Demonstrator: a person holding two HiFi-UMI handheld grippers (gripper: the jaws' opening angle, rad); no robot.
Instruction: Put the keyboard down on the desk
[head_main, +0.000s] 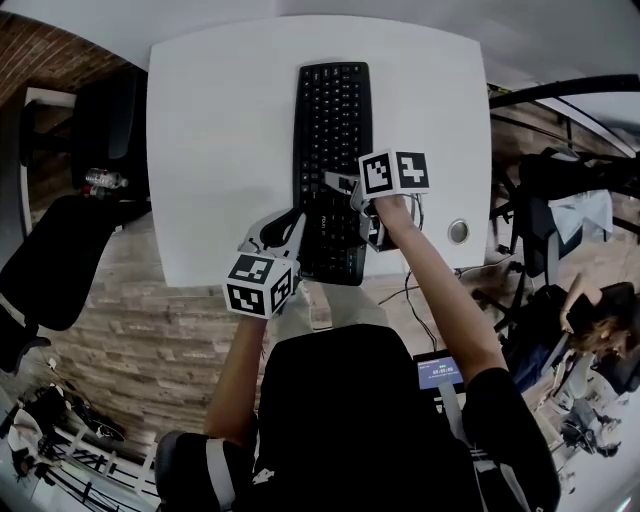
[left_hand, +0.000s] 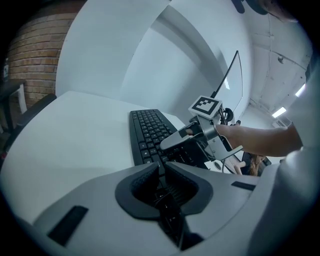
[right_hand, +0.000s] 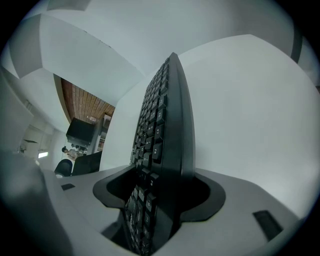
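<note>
A black keyboard (head_main: 330, 130) stretches lengthwise over the white desk (head_main: 220, 150), its near end at the desk's front edge. My left gripper (head_main: 290, 225) is at the keyboard's near left corner. In the left gripper view its jaws (left_hand: 161, 167) are pressed together on the keyboard's (left_hand: 147, 132) thin edge. My right gripper (head_main: 350, 195) straddles the right edge farther up. In the right gripper view the keyboard (right_hand: 165, 125) stands edge-on between the jaws (right_hand: 160, 182), with a dark gap on both sides. The right gripper (left_hand: 187, 142) also shows in the left gripper view.
Black office chairs (head_main: 60, 260) stand left of the desk. A round cable grommet (head_main: 458, 231) sits near the desk's right front corner. Cables and another seated person (head_main: 590, 320) are at the right. A bottle (head_main: 105, 180) lies at the left.
</note>
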